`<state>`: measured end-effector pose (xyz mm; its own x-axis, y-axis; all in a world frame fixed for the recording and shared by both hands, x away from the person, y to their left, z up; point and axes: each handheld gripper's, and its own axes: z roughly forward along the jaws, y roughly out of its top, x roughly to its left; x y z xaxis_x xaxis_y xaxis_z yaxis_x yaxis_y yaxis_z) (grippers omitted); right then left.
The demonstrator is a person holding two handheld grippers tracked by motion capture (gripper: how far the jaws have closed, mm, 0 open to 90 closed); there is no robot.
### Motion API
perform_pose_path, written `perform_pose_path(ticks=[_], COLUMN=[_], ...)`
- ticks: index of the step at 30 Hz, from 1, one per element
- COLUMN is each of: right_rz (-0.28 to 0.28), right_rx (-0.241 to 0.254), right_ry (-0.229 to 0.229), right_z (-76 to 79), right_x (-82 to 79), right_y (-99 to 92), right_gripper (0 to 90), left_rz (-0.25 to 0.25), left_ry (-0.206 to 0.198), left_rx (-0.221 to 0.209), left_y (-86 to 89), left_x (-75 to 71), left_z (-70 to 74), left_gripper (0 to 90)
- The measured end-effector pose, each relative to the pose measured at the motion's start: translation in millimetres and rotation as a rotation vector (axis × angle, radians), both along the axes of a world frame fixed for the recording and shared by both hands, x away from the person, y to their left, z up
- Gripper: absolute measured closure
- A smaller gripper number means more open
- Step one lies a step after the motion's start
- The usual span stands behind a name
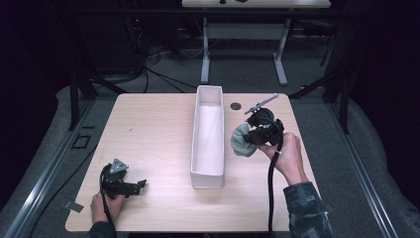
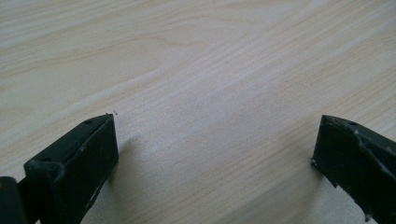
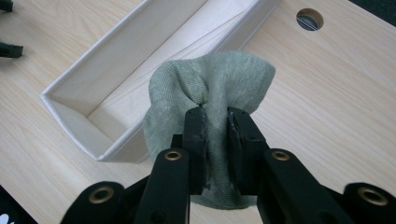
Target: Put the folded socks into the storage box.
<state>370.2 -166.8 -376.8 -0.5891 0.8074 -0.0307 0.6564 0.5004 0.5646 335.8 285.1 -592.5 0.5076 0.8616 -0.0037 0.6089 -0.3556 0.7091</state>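
Note:
A bunched pale green cloth (image 3: 212,84) hangs above the table, pinched between the jaws of my right gripper (image 3: 215,116), which is shut on it. In the high view the cloth (image 1: 241,140) and right gripper (image 1: 251,136) are just right of a long white open box (image 1: 208,171) that runs front to back down the table's middle. The box (image 3: 93,88) has nothing in it. My left gripper (image 1: 141,184) rests at the table's front left, open. Bare wood lies between its jaws (image 2: 215,140).
The light wood table (image 1: 148,129) has a round cable hole (image 1: 236,106) beside the box's far end. A second white table (image 1: 247,29) stands beyond on the grey floor, with cables and dark frame legs around it.

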Motion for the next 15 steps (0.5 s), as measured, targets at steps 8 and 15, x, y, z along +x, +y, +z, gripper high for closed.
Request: perform_pose_path(ticks=[8,15], right_rz=[0.023,0.044], right_rx=[0.002,0.007], right_ry=[-0.003,-0.011], right_z=[3.6,7.4], right_x=[2.2,3.7], right_y=[10.8,22.0], right_gripper=[78.1,78.1], left_rz=[-0.001,-0.001], left_ry=[0.0,0.0], left_rx=[0.001,0.001], left_y=[0.1,0.1], left_x=[0.0,0.0], left_z=[0.0,0.0], left_gripper=[0.0,0.0])
